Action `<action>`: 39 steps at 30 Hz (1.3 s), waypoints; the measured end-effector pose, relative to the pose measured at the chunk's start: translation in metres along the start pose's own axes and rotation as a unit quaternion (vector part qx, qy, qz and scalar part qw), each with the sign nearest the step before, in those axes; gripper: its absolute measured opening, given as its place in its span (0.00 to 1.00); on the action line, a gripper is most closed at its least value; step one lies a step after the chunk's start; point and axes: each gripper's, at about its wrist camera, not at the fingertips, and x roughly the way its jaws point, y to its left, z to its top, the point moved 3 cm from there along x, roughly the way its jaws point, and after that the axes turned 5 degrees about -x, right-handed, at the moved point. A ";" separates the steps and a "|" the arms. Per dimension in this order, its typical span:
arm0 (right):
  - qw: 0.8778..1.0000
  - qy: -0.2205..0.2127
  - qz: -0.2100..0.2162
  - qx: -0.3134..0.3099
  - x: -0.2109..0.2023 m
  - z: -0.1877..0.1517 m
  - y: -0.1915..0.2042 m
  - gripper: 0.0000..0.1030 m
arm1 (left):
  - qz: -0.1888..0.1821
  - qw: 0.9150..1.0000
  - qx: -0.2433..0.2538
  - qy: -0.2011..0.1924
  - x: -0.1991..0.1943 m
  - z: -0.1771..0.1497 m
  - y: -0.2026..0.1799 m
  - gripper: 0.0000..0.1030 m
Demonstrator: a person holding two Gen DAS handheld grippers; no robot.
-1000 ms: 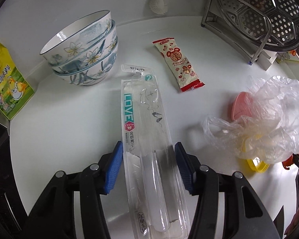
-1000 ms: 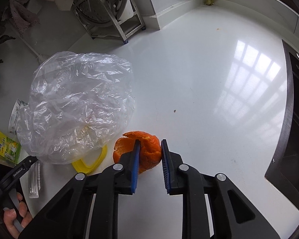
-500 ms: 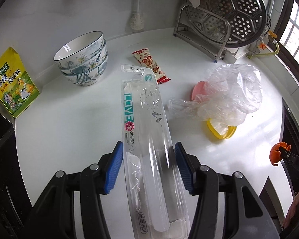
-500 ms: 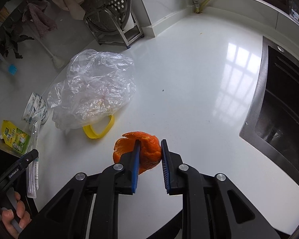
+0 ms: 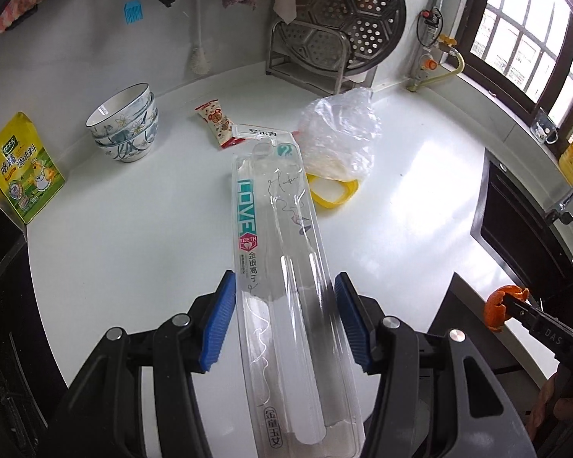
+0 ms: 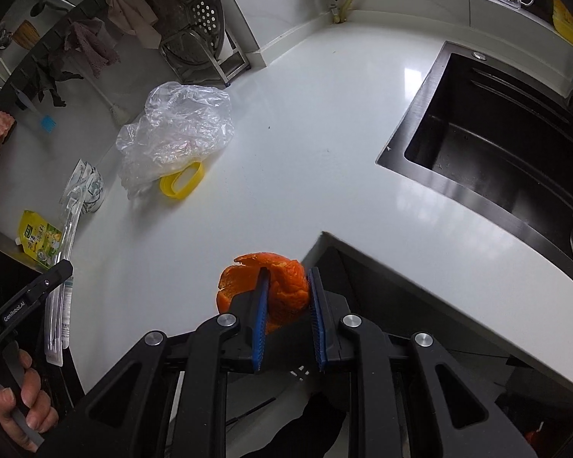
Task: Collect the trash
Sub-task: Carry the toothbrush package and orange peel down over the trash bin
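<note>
My left gripper (image 5: pixel 284 315) is shut on a clear plastic toothbrush package (image 5: pixel 279 252) and holds it well above the white counter (image 5: pixel 141 229). My right gripper (image 6: pixel 286 311) is shut on an orange peel (image 6: pixel 282 286), held in the air over the counter's front edge. The peel also shows at the right of the left wrist view (image 5: pixel 498 305). The package shows in the right wrist view (image 6: pixel 67 244). A crumpled clear plastic bag (image 5: pixel 338 141) lies on the counter over a yellow ring lid (image 5: pixel 334 192). A red and cream snack wrapper (image 5: pixel 216 122) lies beyond the package.
Stacked flowered bowls (image 5: pixel 124 128) and a yellow-green seasoning pouch (image 5: pixel 25 177) stand at the left. A metal rack with a steamer plate (image 5: pixel 336 34) stands at the back. A black sink (image 6: pixel 508 145) is set in the counter at the right.
Both grippers rose and pulled back from the counter, carrying the package and the peel. The counter items look smaller and farther away. The peel now hangs over the counter's front edge.
</note>
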 end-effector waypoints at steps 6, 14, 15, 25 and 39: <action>1.000 -0.008 0.007 -0.007 -0.040 -0.056 -0.036 0.19 | -0.015 1.000 0.012 -0.013 -0.034 -0.053 -0.053 0.50; 1.000 -0.024 0.013 -0.004 -0.093 -0.143 -0.084 0.19 | -0.038 0.999 0.018 -0.020 -0.076 -0.136 -0.112 0.50; 1.000 -0.022 0.015 0.000 -0.095 -0.154 -0.090 0.19 | -0.038 0.999 0.021 -0.017 -0.079 -0.146 -0.117 0.50; 0.998 0.027 0.003 0.063 -0.067 -0.245 -0.145 0.19 | -0.038 0.995 0.074 0.050 -0.054 -0.235 -0.146 0.50; 0.993 0.083 0.008 0.087 0.153 -0.319 -0.168 0.19 | -0.074 0.978 0.138 0.134 0.158 -0.361 -0.137 0.50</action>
